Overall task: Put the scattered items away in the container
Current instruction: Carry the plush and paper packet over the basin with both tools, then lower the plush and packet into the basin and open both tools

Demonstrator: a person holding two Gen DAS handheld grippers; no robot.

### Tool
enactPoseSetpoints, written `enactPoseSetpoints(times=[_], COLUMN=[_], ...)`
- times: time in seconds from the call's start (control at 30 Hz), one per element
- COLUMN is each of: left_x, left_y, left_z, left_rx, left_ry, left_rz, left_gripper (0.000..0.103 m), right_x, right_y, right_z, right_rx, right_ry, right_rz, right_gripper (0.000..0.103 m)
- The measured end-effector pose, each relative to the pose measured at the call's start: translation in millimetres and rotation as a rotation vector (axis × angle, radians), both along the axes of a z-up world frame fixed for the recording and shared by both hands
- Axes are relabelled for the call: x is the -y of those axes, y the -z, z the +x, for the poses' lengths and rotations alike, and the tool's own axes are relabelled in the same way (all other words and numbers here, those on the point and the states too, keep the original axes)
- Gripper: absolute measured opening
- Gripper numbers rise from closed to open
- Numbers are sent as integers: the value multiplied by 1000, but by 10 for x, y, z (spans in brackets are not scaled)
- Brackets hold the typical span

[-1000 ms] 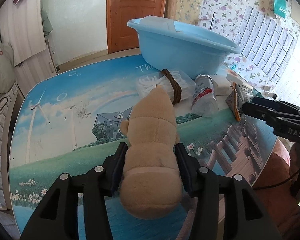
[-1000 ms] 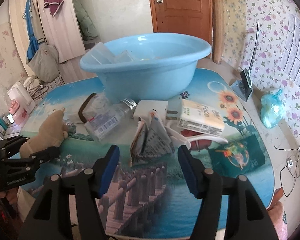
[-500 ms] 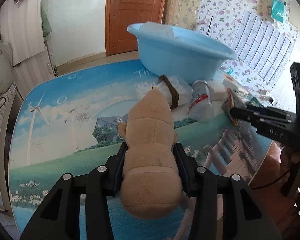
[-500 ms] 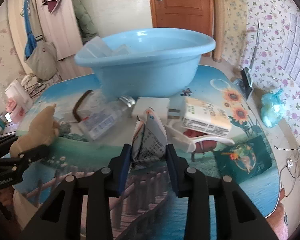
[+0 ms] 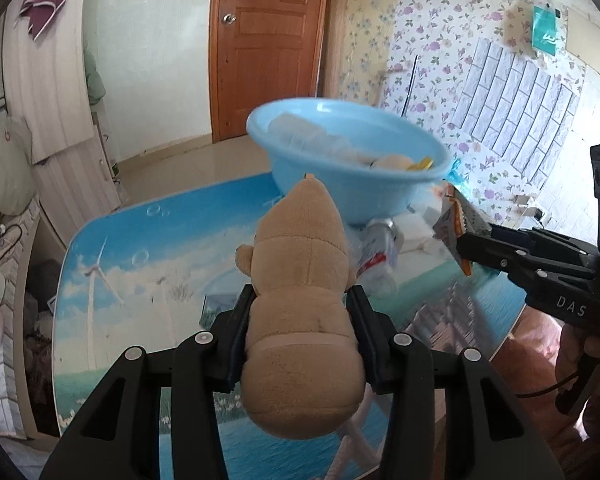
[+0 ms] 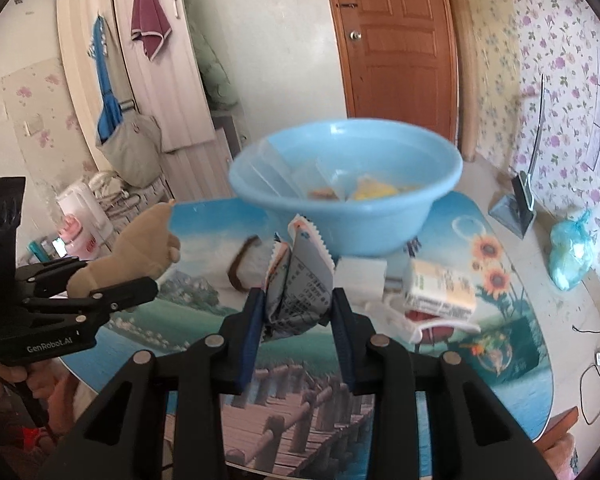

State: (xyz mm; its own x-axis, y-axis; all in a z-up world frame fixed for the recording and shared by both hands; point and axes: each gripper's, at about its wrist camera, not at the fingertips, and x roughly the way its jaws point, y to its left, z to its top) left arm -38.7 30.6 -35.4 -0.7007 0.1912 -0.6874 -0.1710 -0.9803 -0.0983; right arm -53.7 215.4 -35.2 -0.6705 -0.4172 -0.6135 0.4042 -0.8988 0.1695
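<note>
Both grippers now ride well above the table, each carrying a load toward the basin. A second ago the right gripper [image 6: 296, 312] stood spread over a crumpled snack packet [image 6: 300, 288] lying near the table's front edge; half a second ago it clamped it, and it now holds the packet pinched between its blue pads, lifted clear. The left gripper [image 5: 300, 320] keeps its jaws pressed on the waist of the tan plush toy [image 5: 300, 300], which has risen with it off the tabletop. Still on the table [image 5: 140, 240], toward its middle, lie a clear plastic bottle [image 5: 376, 256], a white block [image 6: 360, 276] and a tissue pack [image 6: 440, 288] on the right side. Beyond them, at the far edge, the light-blue basin [image 6: 348, 204] already holds several items. Judged from this, two more pieces are on the way in and only the drop remains.
</note>
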Motion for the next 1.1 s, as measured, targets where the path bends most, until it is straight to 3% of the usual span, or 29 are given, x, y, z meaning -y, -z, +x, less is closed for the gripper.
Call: enactPoseSetpoints(times=[0.5, 1.1], left_x=[-230, -580], left_y=[-265, -401], left_z=[-363, -1243], left_rx=[-45, -82], left_ry=[61, 122], left_rz=[-14, -37], left_gripper=[45, 45], right_x=[-171, -297], right_y=[-157, -177], right_z=[-241, -1086], right_rx=[-44, -67], right_ry=[16, 49], right_rz=[-59, -86], right_gripper=[32, 32])
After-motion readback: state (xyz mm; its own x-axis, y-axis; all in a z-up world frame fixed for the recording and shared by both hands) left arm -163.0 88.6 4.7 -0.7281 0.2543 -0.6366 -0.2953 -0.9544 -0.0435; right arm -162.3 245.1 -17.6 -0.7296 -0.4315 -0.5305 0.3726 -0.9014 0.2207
